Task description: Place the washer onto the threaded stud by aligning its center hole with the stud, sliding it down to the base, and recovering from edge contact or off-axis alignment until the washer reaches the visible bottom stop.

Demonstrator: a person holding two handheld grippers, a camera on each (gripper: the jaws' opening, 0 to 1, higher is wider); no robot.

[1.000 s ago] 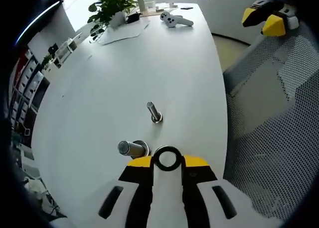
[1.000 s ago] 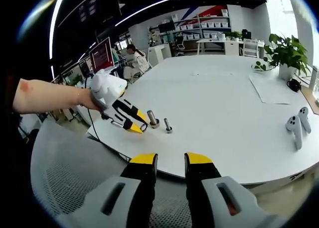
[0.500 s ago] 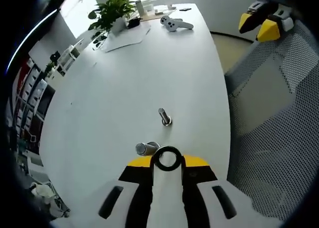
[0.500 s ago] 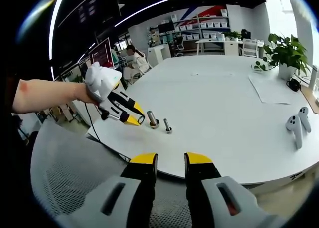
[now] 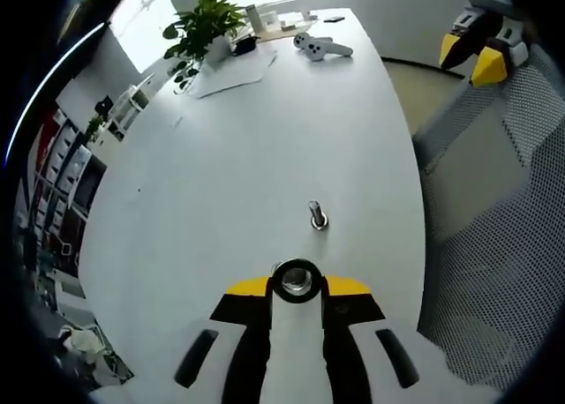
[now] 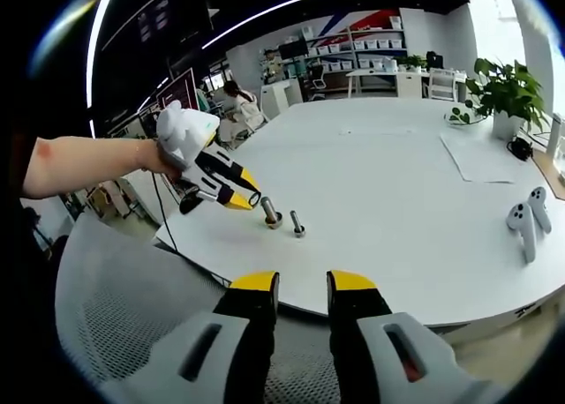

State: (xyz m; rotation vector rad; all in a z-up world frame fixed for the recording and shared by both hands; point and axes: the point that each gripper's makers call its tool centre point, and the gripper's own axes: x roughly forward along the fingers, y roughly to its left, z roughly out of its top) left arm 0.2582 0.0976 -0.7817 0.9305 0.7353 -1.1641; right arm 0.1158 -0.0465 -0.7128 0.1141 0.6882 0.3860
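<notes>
My left gripper (image 5: 297, 287) is shut on a dark ring washer (image 5: 296, 264) held flat at its yellow tips. Through the washer's hole I see the top of the larger threaded stud (image 5: 297, 285), so the washer hovers above it. A smaller bolt (image 5: 318, 216) stands a little farther on. In the right gripper view, the left gripper (image 6: 243, 198), held by a hand, points its washer (image 6: 253, 198) at the top of the stud (image 6: 270, 212), with the small bolt (image 6: 297, 223) beside it. My right gripper (image 6: 302, 285) hangs open and empty, off the table's near edge.
The white table (image 6: 397, 183) carries a potted plant (image 6: 505, 91), papers (image 6: 485, 157) and white controllers (image 6: 525, 219) at its far end. A mesh chair (image 6: 124, 298) sits by the table edge below the left gripper. The right gripper (image 5: 475, 51) shows far off beyond that edge.
The left gripper has risen and shifted with the washer from beside the large stud to over its top. The right gripper has stayed still.
</notes>
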